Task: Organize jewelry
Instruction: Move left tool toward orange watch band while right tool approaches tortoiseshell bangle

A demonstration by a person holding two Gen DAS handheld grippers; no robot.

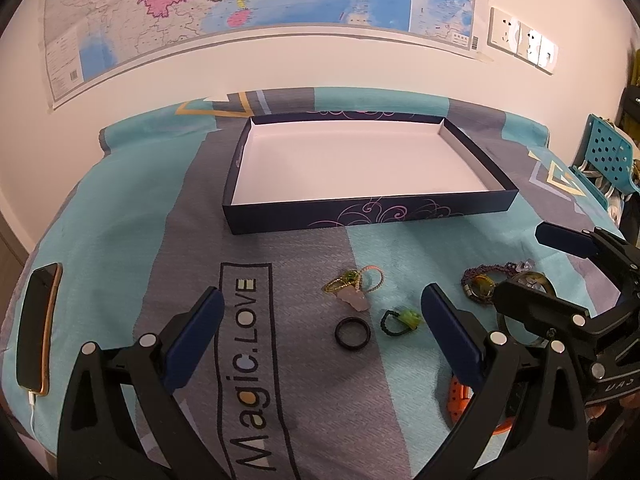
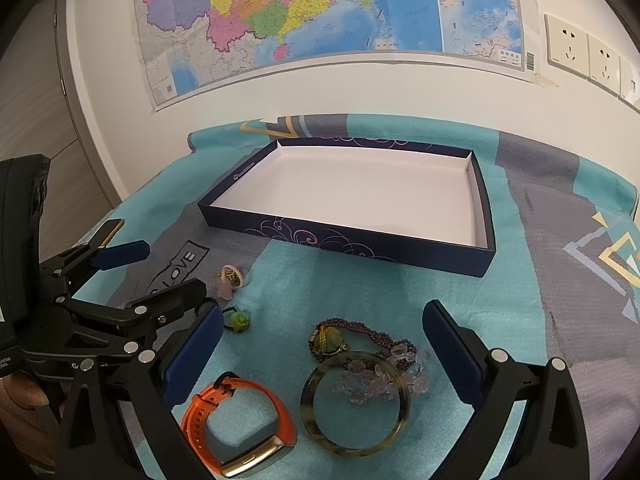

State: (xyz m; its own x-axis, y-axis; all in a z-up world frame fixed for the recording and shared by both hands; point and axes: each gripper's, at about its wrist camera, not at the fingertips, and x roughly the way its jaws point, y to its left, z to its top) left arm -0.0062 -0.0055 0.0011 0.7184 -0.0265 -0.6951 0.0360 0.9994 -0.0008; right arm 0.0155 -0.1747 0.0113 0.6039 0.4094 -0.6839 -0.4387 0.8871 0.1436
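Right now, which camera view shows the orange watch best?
The right wrist view: the orange watch lies whole on the bedsheet, strap loop and gold case visible, between the open right gripper fingers. The left wrist view shows only an orange sliver behind a gripper finger.

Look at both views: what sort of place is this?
Probably a bedroom at home: a printed bedsheet covers the surface, a wall map hangs above it, and a phone lies charging at its edge.

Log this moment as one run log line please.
stage: before first pick | left gripper: open over black ring | right gripper: open over bangle | box: empty
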